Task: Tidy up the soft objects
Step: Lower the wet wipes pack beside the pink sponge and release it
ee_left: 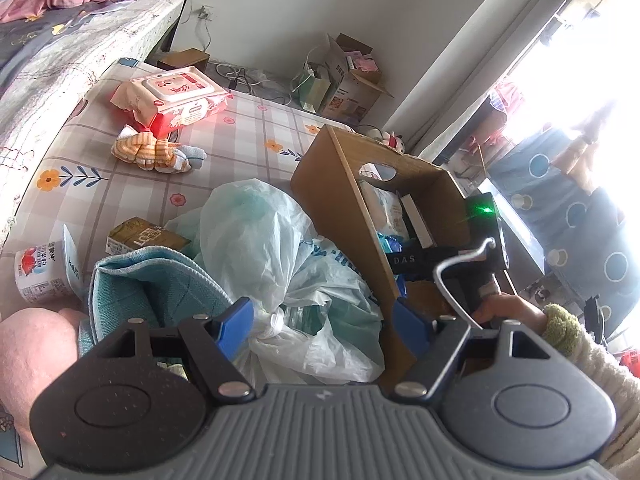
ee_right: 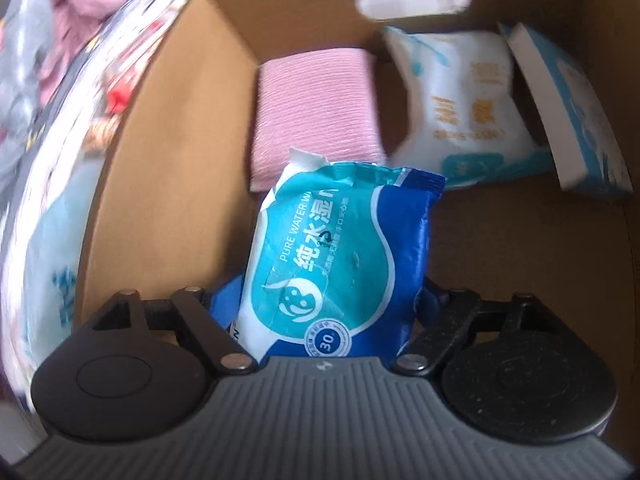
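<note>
right claw point(ee_right: 326, 300) — wipes pack point(ee_right: 340, 256) between jaws

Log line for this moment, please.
right gripper: jaws open, blue wipes pack between, inside cardboard box | left gripper: open over plastic bag

Blue-and-white wipes pack point(ee_right: 340, 264), pink cloth point(ee_right: 316, 116), brown cardboard box point(ee_right: 168, 160)

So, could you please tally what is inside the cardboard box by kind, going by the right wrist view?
Wipes or tissue packs: 2, the blue wet wipes pack and the white pack
Pink folded cloth: 1
Blue-and-white carton: 1
Total: 4 in the cardboard box
</note>
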A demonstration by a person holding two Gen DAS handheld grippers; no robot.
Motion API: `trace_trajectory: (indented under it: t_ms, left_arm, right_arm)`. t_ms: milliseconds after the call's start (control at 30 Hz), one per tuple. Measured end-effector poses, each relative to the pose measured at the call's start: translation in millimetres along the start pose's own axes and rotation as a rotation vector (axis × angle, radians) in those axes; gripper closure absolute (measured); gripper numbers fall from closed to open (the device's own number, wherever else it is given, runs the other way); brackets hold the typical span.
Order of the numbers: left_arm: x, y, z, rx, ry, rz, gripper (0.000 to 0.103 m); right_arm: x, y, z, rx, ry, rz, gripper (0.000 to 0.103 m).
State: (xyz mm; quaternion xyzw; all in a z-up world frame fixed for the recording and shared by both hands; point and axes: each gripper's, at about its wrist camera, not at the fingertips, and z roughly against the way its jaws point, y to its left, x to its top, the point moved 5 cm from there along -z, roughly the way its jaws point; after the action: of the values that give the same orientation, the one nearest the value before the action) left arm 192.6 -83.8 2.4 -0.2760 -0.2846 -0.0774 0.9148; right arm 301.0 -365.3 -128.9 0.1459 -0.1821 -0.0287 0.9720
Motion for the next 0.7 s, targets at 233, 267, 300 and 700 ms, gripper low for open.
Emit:
trace_trajectory:
  t_ms: [233, 267, 300, 700]
  left_arm:
    - [1, 2, 1, -0.003, -0.004, 0.001, 0.025]
    - [0, 2, 2, -0.001, -0.006, -0.003, 0.025]
    - [0, 2, 2, 0.004, -0.009, -0.008, 0.024]
    - [-22, 18, 31, 0.126, -0.067, -0.120, 0.013]
  right_arm:
    - [-4, 2, 10, 0.099, 0.054, 0.115, 0.022]
    - [-2, 0, 15, 0.116, 0.043, 0.085, 0.022]
    - [0, -6, 22, 0.141, 0.017, 0.046, 0.022]
    - [-25, -27, 42, 0.126, 0.012, -0.148, 0.055]
